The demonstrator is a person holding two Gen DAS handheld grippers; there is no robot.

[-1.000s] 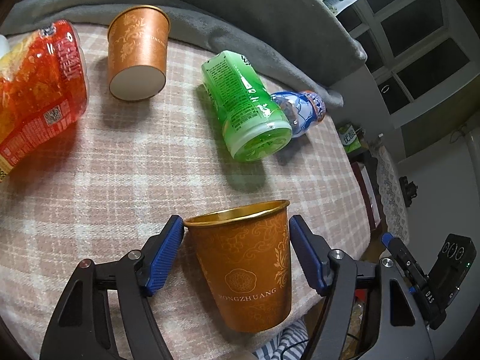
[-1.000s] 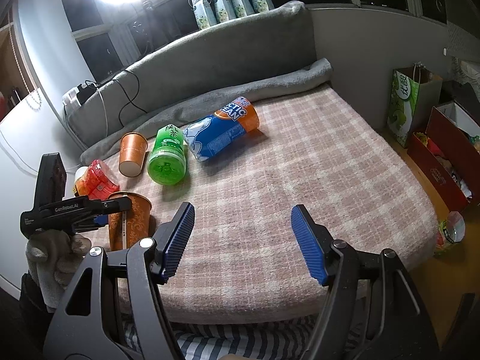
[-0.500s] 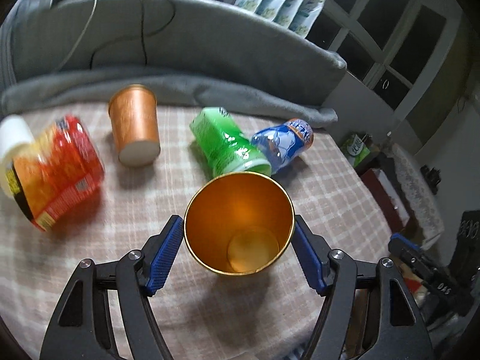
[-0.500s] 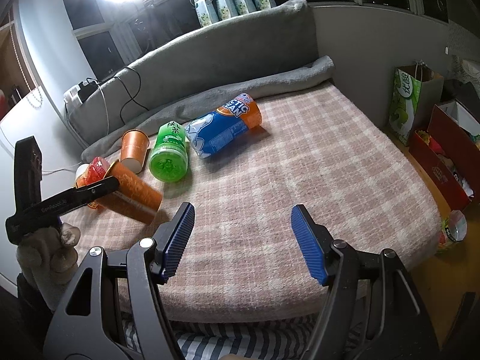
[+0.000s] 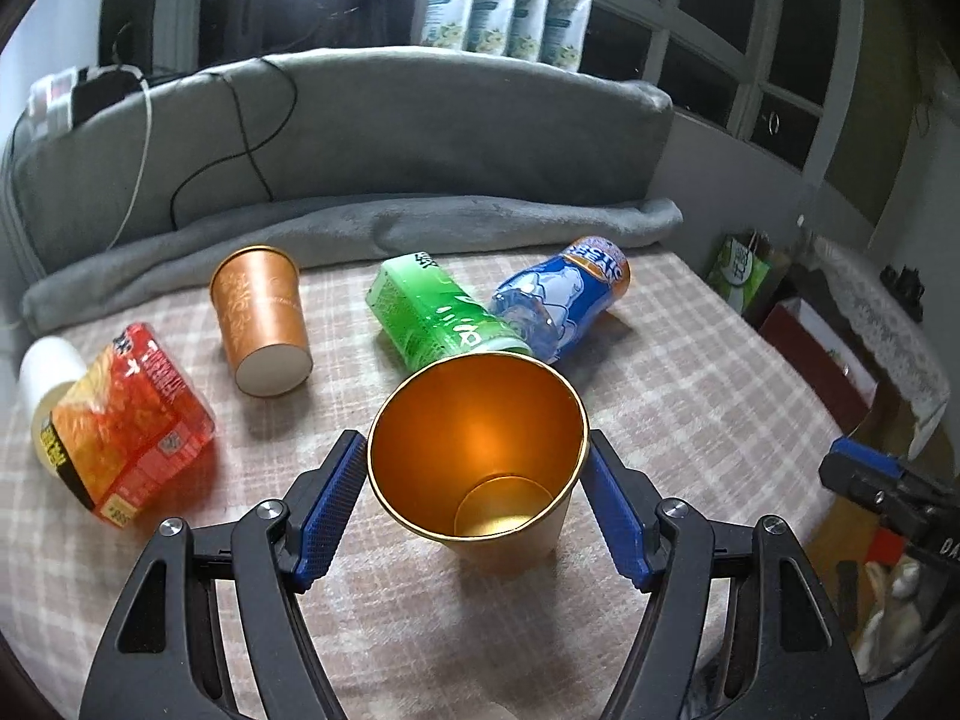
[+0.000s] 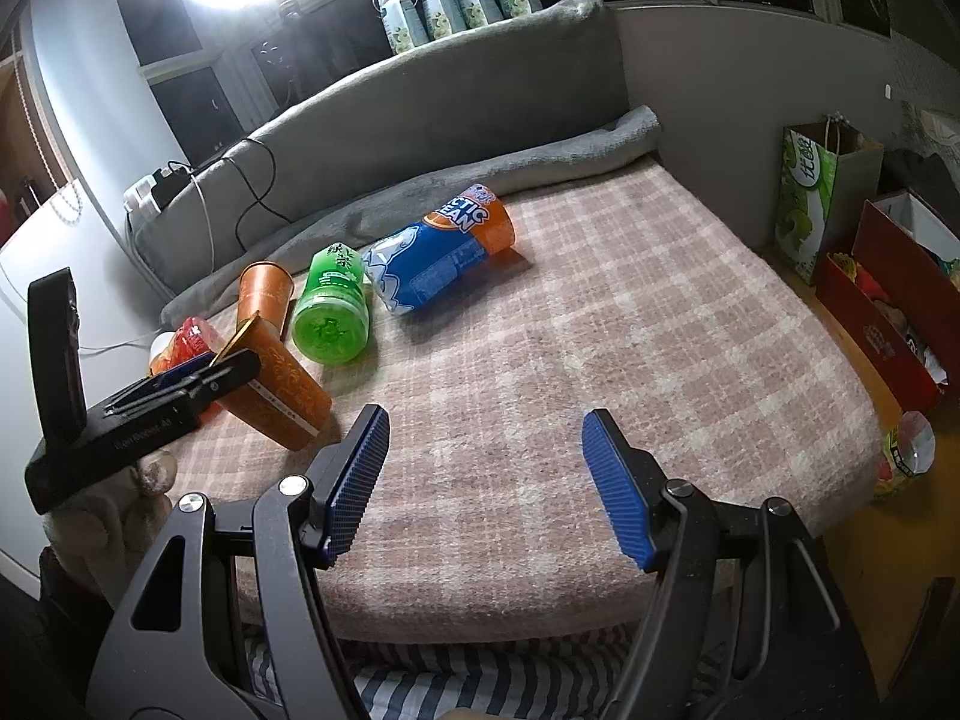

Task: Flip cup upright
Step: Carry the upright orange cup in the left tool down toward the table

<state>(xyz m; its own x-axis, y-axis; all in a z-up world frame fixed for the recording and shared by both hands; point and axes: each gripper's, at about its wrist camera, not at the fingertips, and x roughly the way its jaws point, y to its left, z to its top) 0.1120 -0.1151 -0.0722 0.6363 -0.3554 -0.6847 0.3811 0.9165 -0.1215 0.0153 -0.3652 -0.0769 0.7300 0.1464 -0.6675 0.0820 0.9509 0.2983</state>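
My left gripper (image 5: 477, 498) is shut on an orange paper cup (image 5: 480, 450) with a gold inside, its mouth facing the camera. In the right wrist view the cup (image 6: 276, 384) is tilted, base low on the plaid bed cover (image 6: 570, 348), mouth up and to the left, with the left gripper (image 6: 198, 375) on it. A second orange cup (image 5: 261, 318) lies on its side farther back, base toward me. My right gripper (image 6: 483, 483) is open and empty over the bed's front part.
A green bottle (image 5: 438, 315), a blue and orange bottle (image 5: 564, 300) and a red snack jar (image 5: 126, 414) lie on the bed. A grey rolled blanket (image 5: 390, 228) and headboard are behind. Bags and boxes (image 6: 888, 276) stand on the floor to the right.
The left gripper has turned the held cup from standing mouth-up to tilted toward lying, and has lowered its base toward the bed cover. The right gripper has not moved.
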